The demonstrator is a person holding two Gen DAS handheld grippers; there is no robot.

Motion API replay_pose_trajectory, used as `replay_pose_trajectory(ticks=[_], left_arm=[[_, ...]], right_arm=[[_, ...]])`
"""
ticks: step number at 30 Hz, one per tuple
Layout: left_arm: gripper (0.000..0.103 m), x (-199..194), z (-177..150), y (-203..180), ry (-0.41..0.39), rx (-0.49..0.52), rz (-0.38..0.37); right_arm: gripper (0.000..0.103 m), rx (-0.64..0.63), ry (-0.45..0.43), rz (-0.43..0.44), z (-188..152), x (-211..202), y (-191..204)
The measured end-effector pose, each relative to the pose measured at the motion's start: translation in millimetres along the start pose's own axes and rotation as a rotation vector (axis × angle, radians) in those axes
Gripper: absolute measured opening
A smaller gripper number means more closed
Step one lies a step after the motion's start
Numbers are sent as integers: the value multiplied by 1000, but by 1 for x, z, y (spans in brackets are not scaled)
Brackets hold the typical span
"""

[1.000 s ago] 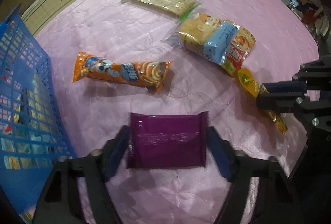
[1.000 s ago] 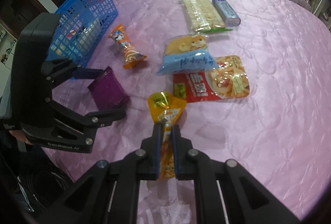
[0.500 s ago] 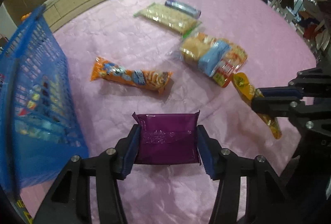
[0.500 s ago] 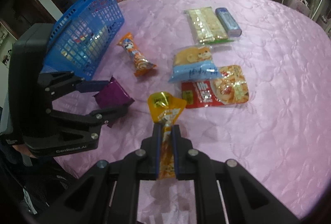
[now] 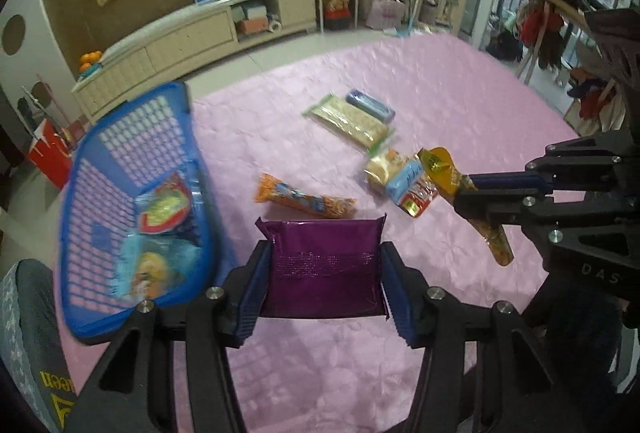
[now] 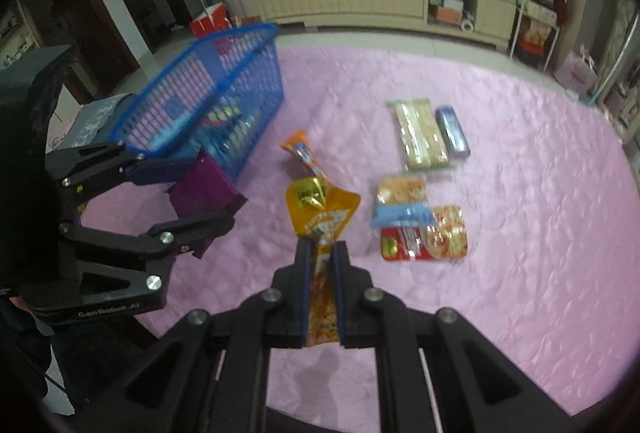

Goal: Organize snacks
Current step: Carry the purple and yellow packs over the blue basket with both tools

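My left gripper (image 5: 324, 257) is shut on a purple snack packet (image 5: 323, 265), held flat between its blue pads, lifted above the pink cloth. The same purple packet (image 6: 202, 189) shows in the right wrist view beside the blue basket (image 6: 208, 105). My right gripper (image 6: 321, 253) is shut on a yellow-orange snack pouch (image 6: 320, 209), gripped by its narrow end and hanging above the table; the pouch (image 5: 440, 169) also shows at the right of the left wrist view. The blue basket (image 5: 120, 161) stands to the left, with several snack bags inside.
On the pink tablecloth (image 5: 460, 105) lie an orange tube snack (image 5: 304, 197), a cracker pack (image 5: 348, 121), a blue bar (image 5: 370, 104), and a blue-and-tan bag over a red packet (image 6: 420, 221). A grey cushioned seat (image 5: 24, 313) sits at lower left. Cabinets line the far wall.
Both grippers have risen with their packets, so the table looks farther away. The left jaws closed onto the purple packet and lifted it. The basket's inside has come into view.
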State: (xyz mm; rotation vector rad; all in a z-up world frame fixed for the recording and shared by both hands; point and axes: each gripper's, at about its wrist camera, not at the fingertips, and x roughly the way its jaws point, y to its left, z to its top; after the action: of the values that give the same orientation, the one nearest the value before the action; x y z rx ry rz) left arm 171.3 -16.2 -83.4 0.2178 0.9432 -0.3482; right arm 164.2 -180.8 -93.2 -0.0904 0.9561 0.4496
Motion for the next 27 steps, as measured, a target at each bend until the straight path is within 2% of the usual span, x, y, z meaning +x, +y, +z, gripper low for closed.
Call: replay_pose_trajectory(ticks=[10, 18, 24, 27], left_arm=[[51, -42, 1, 43, -62, -93, 50], [51, -70, 4, 98, -80, -176, 97], [51, -67, 2, 134, -72, -198, 124], [51, -57, 0, 151, -58, -218, 127]], right_arm=[[13, -52, -68, 33, 30, -19, 41], [13, -85, -98, 69, 59, -22, 71], [14, -81, -99, 98, 85, -2, 91], [14, -67, -73, 130, 95, 18, 99]])
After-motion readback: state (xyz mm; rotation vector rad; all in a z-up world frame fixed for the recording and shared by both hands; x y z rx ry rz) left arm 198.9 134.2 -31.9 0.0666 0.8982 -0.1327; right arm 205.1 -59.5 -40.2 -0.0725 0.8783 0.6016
